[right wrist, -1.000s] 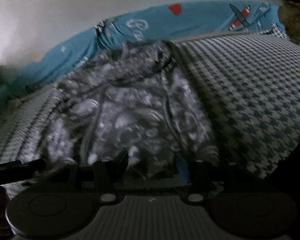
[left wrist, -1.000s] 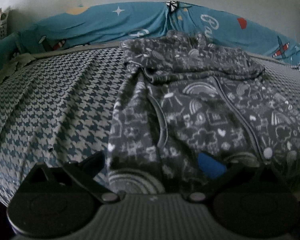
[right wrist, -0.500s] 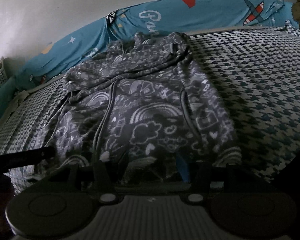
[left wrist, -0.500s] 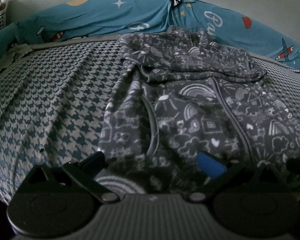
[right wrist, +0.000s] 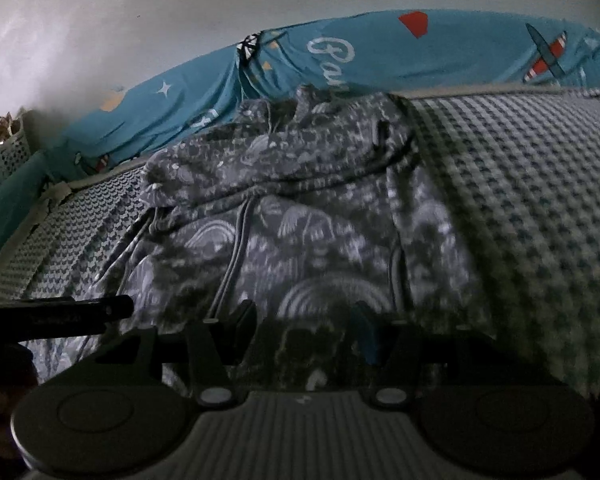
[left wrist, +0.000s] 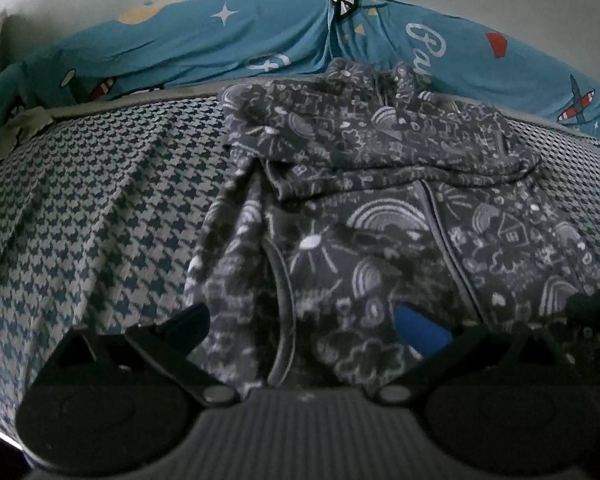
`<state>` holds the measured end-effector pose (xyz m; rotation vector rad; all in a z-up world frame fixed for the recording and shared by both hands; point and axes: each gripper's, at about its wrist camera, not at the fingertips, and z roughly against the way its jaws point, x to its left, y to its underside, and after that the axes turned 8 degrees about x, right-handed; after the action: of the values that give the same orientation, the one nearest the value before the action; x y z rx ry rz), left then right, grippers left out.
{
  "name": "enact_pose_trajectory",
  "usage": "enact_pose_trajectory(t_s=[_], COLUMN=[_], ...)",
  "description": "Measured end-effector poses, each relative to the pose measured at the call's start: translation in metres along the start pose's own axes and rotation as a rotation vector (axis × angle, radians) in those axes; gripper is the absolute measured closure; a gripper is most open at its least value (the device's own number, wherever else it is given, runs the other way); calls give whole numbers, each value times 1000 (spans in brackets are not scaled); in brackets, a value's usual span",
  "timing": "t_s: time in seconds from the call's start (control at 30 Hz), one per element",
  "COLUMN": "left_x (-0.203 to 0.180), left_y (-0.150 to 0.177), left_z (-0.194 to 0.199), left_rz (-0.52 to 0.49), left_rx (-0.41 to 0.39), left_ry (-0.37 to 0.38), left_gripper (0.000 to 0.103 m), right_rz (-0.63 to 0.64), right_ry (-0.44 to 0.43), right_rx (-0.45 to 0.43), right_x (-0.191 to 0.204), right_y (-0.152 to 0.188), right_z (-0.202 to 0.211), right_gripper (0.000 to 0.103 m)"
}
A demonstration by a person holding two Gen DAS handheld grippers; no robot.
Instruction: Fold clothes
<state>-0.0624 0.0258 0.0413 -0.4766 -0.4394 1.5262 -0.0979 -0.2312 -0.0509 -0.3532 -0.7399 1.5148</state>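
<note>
We have one dark grey hooded jacket (left wrist: 380, 216) with a white doodle print lying flat on the bed (left wrist: 84, 216), zip (left wrist: 448, 240) up the front, its hood (left wrist: 360, 128) bunched at the far end against the blue bedding (left wrist: 220, 44) along the wall. Its long axis runs away from us, hem nearest, hood farthest, so it points straight ahead of both sets of fingers. Our left gripper (left wrist: 316, 328) sits at the near hem on the jacket's left half; its fingers stand wide apart with cloth lying between them, but we cannot tell whether the pads press on it. Our right gripper (right wrist: 308, 332) is at the same hem on the other half, beside the zip, its fingers about half open with fabric between them; the view is blurred and dark, so we cannot say for certain that it has hold. Both hands are about equally close to the hem, one at each near corner. We judge that the coming fold turns on carrying this hem forward along the zip line towards the hood. The patterned bed cover (right wrist: 520, 208) lies bare on either side.
</note>
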Motion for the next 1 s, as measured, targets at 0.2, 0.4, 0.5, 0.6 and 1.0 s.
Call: enact_pose_trajectory(t_s=[0.2, 0.4, 0.5, 0.6, 1.0], left_x=[-3, -5, -5, -4, -2], left_y=[-11, -22, -27, -31, -45], left_z=[-7, -9, -11, -14, -26], left_rz=[-9, -32, -42, -47, -45], left_rx=[7, -5, -10, -8, -5], left_ry=[-1, -12, -21, -27, -40], left_gripper=[0, 0, 0, 0, 0], right_rz=[7, 30, 37, 40, 25], right_ry=[-10, -23, -28, -32, -36], right_rx=[6, 12, 13, 15, 48], right_x=[-3, -4, -4, -6, -14], right_y=[-15, -25, -32, -39, -61], right_z=[-9, -17, -22, -27, -47], right_gripper=[50, 50, 50, 50, 50])
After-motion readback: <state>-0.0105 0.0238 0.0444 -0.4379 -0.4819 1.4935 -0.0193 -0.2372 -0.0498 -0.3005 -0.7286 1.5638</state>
